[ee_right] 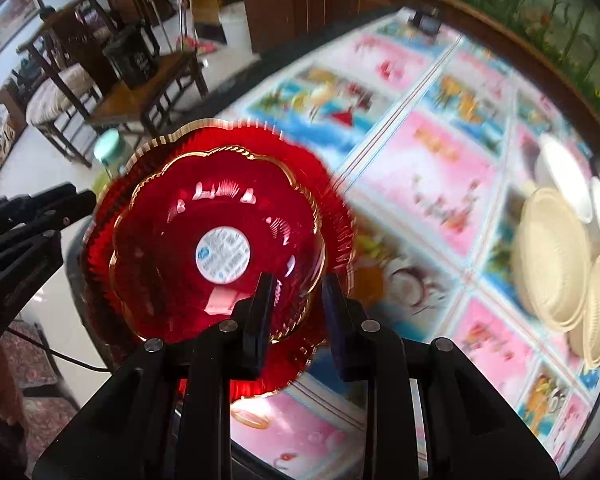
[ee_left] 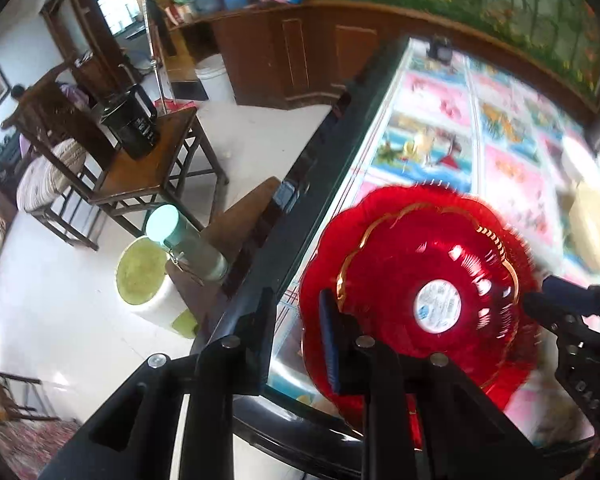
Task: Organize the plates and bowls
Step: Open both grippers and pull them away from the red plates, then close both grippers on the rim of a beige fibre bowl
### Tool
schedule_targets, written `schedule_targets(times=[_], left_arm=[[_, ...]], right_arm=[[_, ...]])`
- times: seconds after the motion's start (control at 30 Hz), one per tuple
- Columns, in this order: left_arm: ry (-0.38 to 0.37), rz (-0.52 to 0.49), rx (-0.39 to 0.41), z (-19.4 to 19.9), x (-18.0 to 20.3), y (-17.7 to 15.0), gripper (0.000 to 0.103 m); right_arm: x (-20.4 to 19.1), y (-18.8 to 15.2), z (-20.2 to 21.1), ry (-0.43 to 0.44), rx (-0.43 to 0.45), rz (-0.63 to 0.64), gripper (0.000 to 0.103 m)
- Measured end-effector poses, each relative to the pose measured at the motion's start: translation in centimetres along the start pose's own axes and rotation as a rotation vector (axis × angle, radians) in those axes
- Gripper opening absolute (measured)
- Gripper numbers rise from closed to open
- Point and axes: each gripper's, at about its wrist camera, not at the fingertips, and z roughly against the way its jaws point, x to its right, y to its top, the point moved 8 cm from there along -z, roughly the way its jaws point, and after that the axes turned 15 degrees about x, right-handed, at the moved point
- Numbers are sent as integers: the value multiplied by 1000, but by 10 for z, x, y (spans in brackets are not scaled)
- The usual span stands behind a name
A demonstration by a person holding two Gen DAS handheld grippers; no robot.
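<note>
A red glass bowl with a gold scalloped rim and a white round sticker (ee_right: 220,240) sits inside a larger red fluted plate (ee_right: 332,184) near the table's left edge. It also shows in the left wrist view (ee_left: 420,276). My right gripper (ee_right: 296,304) has its fingers astride the near rim of the red dishes; a gap shows between the pads. My left gripper (ee_left: 296,320) is open at the dishes' left rim, one finger outside the table edge. Cream bowls (ee_right: 552,252) are stacked at the far right.
The table (ee_right: 432,168) has a colourful pictured cloth under glass. A white plate (ee_right: 560,176) leans behind the cream bowls. Left of the table are wooden chairs (ee_left: 148,164), a mint-capped bottle (ee_left: 184,244) and a white bucket (ee_left: 140,276) on the floor.
</note>
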Motion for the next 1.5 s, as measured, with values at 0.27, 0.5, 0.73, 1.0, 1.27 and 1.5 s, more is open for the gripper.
schedule_targets(times=[0.27, 0.5, 0.73, 1.0, 1.27, 1.5], left_arm=[[-256, -19, 173, 71, 85, 7, 64], [-454, -90, 110, 80, 188, -2, 79], [-448, -24, -71, 29, 259, 2, 79], [-394, 25, -174, -24, 288, 40, 79], [-381, 16, -221, -64, 311, 58, 79], [-408, -22, -265, -78, 336, 49, 79]], right_arm=[[62, -30, 58, 187, 207, -284, 25], [167, -104, 90, 73, 227, -482, 28], [227, -120, 109, 94, 299, -670, 39], [262, -95, 72, 162, 290, -902, 40], [283, -87, 41, 135, 250, -1014, 40], [292, -78, 29, 103, 243, -1039, 40]])
